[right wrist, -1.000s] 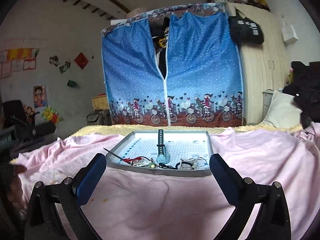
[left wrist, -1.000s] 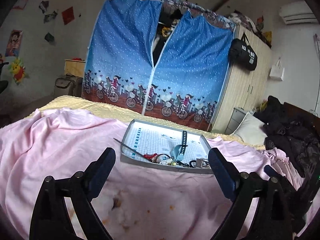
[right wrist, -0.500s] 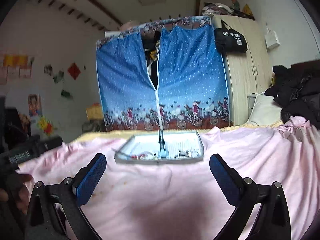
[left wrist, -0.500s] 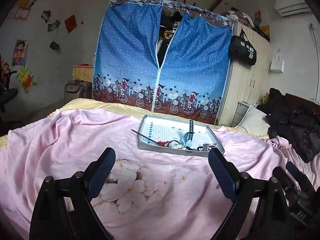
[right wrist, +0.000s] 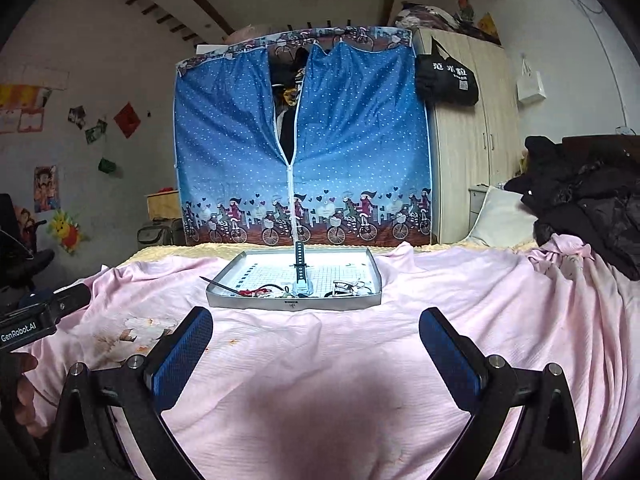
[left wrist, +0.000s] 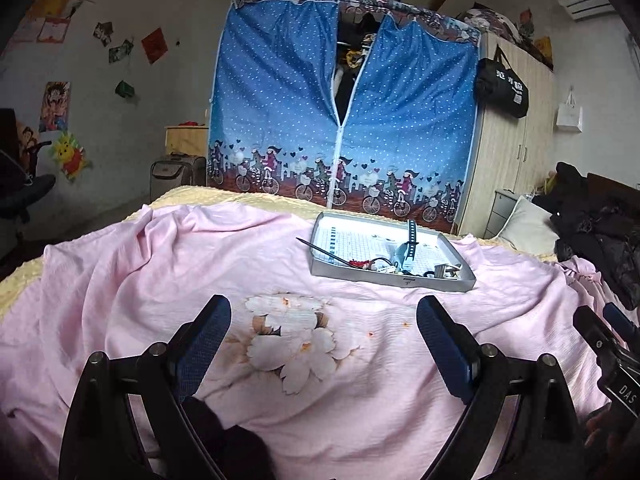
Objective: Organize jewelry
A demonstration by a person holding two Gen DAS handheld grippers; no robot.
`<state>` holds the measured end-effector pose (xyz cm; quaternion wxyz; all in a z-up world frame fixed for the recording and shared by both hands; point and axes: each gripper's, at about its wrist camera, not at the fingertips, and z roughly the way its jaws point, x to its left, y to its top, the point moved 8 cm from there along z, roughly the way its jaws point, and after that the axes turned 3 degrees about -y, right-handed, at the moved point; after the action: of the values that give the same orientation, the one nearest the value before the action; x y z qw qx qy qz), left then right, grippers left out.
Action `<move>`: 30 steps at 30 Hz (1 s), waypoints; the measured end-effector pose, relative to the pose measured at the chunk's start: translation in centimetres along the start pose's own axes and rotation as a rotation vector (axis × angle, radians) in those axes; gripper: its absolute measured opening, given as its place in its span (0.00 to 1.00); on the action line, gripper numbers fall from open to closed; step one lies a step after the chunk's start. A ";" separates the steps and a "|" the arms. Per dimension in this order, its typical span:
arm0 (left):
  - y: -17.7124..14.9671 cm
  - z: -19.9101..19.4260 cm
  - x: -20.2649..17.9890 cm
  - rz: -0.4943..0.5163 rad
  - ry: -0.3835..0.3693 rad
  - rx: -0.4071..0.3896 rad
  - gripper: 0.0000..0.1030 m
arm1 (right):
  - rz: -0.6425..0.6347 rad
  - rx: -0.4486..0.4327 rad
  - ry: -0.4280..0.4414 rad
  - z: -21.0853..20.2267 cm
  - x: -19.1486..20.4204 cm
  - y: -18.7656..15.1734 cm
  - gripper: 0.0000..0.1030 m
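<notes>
Dim, soft room light; the tray [right wrist: 293, 303] floor glares white, a dark shadow pools below it, fisheye edges bend black.

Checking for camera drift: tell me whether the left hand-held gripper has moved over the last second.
Yes. The left hand-held gripper has backed away from the tray, which now looks smaller and farther, with more pink sheet before it.

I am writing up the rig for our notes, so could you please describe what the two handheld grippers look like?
Both look alike: the left gripper and the right gripper each have two black angular arms with silver bolt heads and textured blue pads on the inner fingertip faces. Seen from the right wrist, the left unit's black body carries a white "GenRobot.AI" label. No cables or sleeves are visible.
</notes>
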<state>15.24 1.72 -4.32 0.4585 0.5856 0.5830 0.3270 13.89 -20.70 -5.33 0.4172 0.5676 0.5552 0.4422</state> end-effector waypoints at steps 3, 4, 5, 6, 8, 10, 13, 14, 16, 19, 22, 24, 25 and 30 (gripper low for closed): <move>-0.1 -0.2 0.0 0.004 0.007 -0.002 0.88 | -0.017 0.006 0.000 -0.1 0.3 -0.2 1.00; -0.1 -0.3 -0.1 0.012 0.009 -0.002 0.88 | -0.021 0.007 0.001 -0.1 0.4 -0.2 1.00; -0.2 -0.3 -0.1 0.020 0.010 -0.003 0.88 | -0.025 0.008 0.004 -0.1 0.5 -0.3 1.00; -0.2 -0.4 -0.3 0.029 0.011 -0.003 0.88 | -0.028 0.010 0.005 -0.1 0.6 -0.3 1.00; -0.3 -0.3 -0.3 0.042 0.012 -0.002 0.88 | -0.028 0.011 0.006 0.0 0.6 -0.3 1.00; -0.5 -0.3 -0.5 0.056 0.015 -0.001 0.88 | -0.023 0.009 0.006 0.0 0.6 -0.3 1.00; -0.7 -0.1 -0.5 0.071 0.020 0.005 0.88 | -0.015 0.014 0.006 0.2 0.4 -0.4 1.00; -0.7 0.0 -0.6 0.074 0.023 0.005 0.88 | -0.016 0.014 0.006 0.2 0.4 -0.4 1.00; -0.8 0.1 -0.6 0.080 0.023 0.007 0.88 | -0.023 0.017 0.009 0.3 0.6 -0.5 1.00; -0.9 0.2 -0.6 0.090 0.022 0.009 0.88 | -0.032 0.018 0.013 0.3 0.8 -0.5 1.00; -0.9 0.2 -0.7 0.091 0.021 0.008 0.88 | -0.032 0.018 0.014 0.2 0.8 -0.5 1.00; -0.9 0.3 -0.7 0.093 0.021 0.009 0.88 | -0.028 0.018 0.014 0.2 0.8 -0.5 1.00; -0.9 0.3 -0.7 0.094 0.020 0.009 0.88 | -0.028 0.018 0.014 0.2 0.8 -0.5 1.00; -1.0 0.4 -0.6 0.091 0.019 0.011 0.88 | -0.022 0.019 0.014 0.3 0.7 -0.5 1.00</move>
<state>15.14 1.00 -5.27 0.4343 0.6109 0.5619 0.3499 14.02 -19.95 -5.89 0.4127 0.5621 0.5686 0.4363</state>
